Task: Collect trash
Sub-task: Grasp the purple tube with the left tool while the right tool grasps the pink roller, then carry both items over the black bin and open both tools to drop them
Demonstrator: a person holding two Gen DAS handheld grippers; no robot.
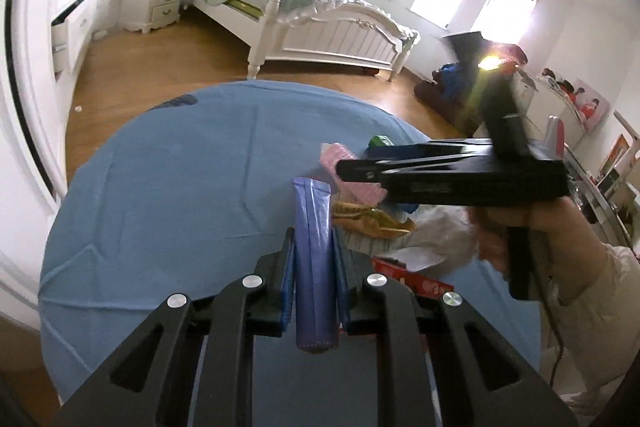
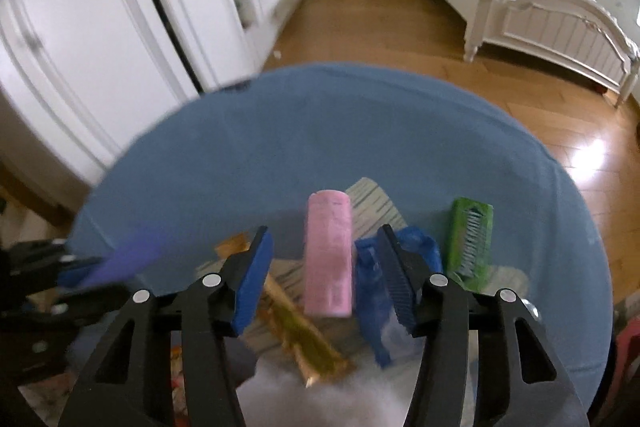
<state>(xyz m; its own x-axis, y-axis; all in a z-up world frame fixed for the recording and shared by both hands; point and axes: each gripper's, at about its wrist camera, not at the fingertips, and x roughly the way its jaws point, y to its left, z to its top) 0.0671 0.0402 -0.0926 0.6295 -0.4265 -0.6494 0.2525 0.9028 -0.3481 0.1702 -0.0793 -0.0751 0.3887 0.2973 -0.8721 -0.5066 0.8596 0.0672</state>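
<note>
A pile of wrappers lies on a round table under a blue cloth (image 1: 180, 187). My left gripper (image 1: 314, 239) is shut on a long purple sachet (image 1: 312, 211), which sticks out forward between the pads. In the right wrist view that sachet (image 2: 128, 259) and the left gripper (image 2: 76, 273) show blurred at the left edge. My right gripper (image 2: 323, 233) is open above the pile. A pink wrapper (image 2: 329, 255) lies between its jaws with a gap on each side. Seen from the left wrist, the right gripper (image 1: 352, 171) hovers over the pink wrapper (image 1: 340, 155).
Around the pink wrapper lie a gold wrapper (image 2: 296, 323), a blue wrapper (image 2: 372, 291) and a green packet (image 2: 470, 239). A white plastic bag (image 1: 436, 231) and a red box (image 1: 416, 279) sit near the person's hand. A white bed (image 1: 320, 23) and wardrobe (image 2: 100, 47) stand beyond the table.
</note>
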